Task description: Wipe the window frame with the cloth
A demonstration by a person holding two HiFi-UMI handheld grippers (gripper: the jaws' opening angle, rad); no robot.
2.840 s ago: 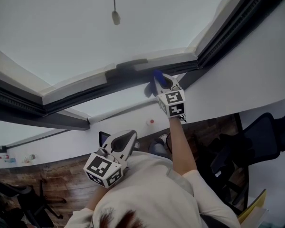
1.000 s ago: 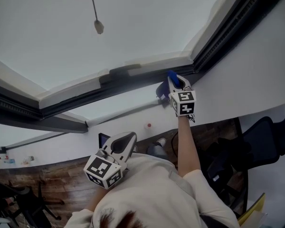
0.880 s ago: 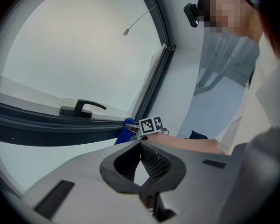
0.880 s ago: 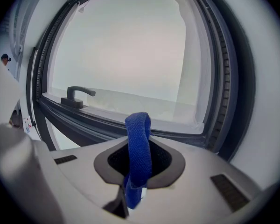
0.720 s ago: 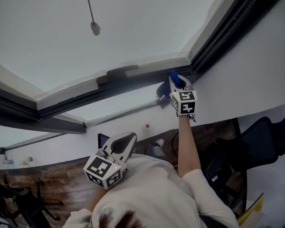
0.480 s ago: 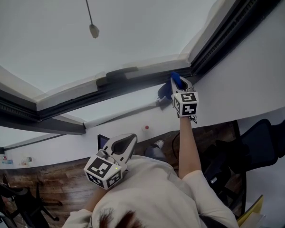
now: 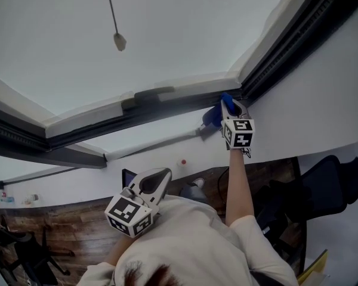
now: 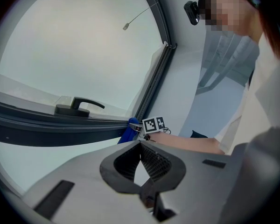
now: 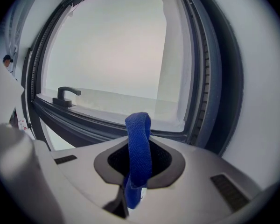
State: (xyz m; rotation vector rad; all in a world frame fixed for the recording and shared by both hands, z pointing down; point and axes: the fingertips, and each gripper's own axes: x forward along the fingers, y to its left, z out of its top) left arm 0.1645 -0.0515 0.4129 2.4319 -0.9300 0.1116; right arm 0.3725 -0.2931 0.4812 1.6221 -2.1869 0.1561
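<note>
The blue cloth (image 7: 213,117) is pinched in my right gripper (image 7: 228,107), which is shut on it and holds it against the dark lower rail of the window frame (image 7: 107,123), close to the right corner. In the right gripper view the cloth (image 9: 139,139) stands folded up between the jaws, with the frame rail (image 9: 107,122) behind it. My left gripper (image 7: 165,173) hangs low by the person's chest, away from the window. Its jaws meet with nothing in them (image 8: 141,144). From there I see the cloth (image 8: 127,133) at the rail.
A black window handle (image 7: 148,94) sits on the rail left of the cloth. The dark side post of the frame (image 7: 286,40) rises right of the corner. A pull cord with a small weight (image 7: 120,40) hangs before the pane. An office chair (image 7: 334,177) stands lower right.
My right gripper has slid the cloth rightward along the rail, from near the handle toward the right corner. The left gripper has stayed where it was.
</note>
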